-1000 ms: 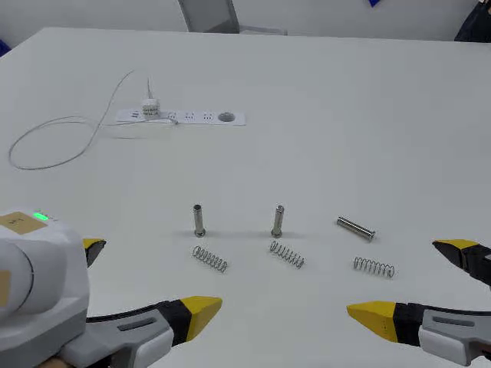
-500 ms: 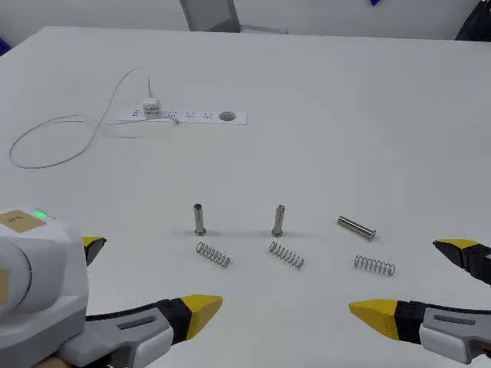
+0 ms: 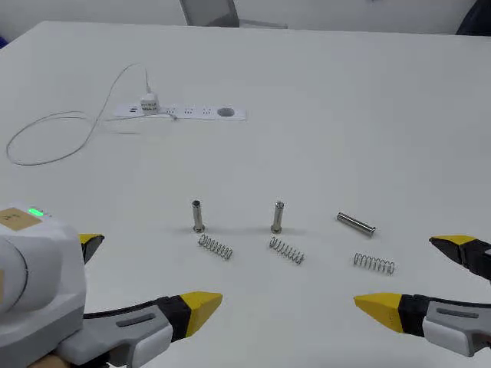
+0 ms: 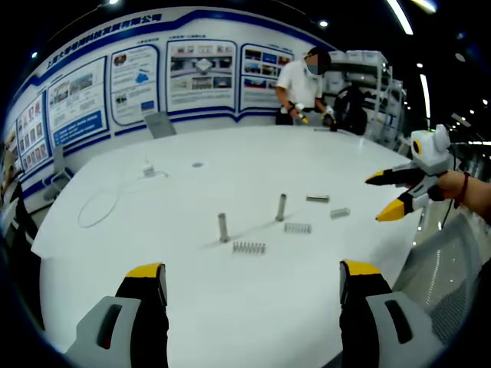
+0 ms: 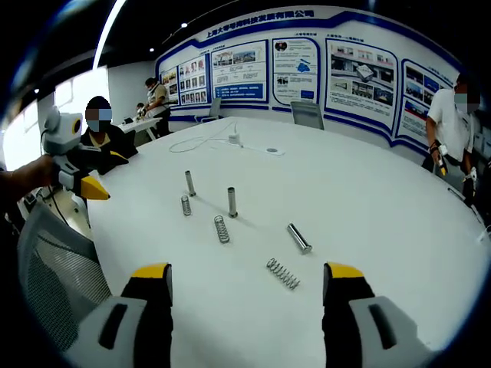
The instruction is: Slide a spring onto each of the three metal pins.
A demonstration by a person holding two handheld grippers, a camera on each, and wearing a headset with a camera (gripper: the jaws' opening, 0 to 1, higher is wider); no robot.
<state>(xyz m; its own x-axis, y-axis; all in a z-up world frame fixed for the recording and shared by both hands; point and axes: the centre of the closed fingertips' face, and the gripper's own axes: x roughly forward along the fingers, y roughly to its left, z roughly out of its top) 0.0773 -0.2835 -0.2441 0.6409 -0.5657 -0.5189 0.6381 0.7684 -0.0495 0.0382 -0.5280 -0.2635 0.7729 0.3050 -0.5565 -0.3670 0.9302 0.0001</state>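
Looking down on a broad white desk (image 3: pixel 345 115). Holding the left tool (image 3: pixel 144 274) low at the near left, spread wide with nothing between the jaws. Same for the right tool (image 3: pixel 405 272) at the near right: wide apart, empty. Further back, spotting a white power strip (image 3: pixel 182 113) with a looping cable (image 3: pixel 98 123). Mid-desk, finding three metal pins in a row: left pin (image 3: pixel 198 216) and middle pin (image 3: pixel 278 218) upright, right pin (image 3: pixel 356 224) flat on its side. Just in front of each, seeing one loose spring flat on the desk: left spring (image 3: pixel 215 247), middle spring (image 3: pixel 286 251), right spring (image 3: pixel 374 264), none threaded on a pin yet.
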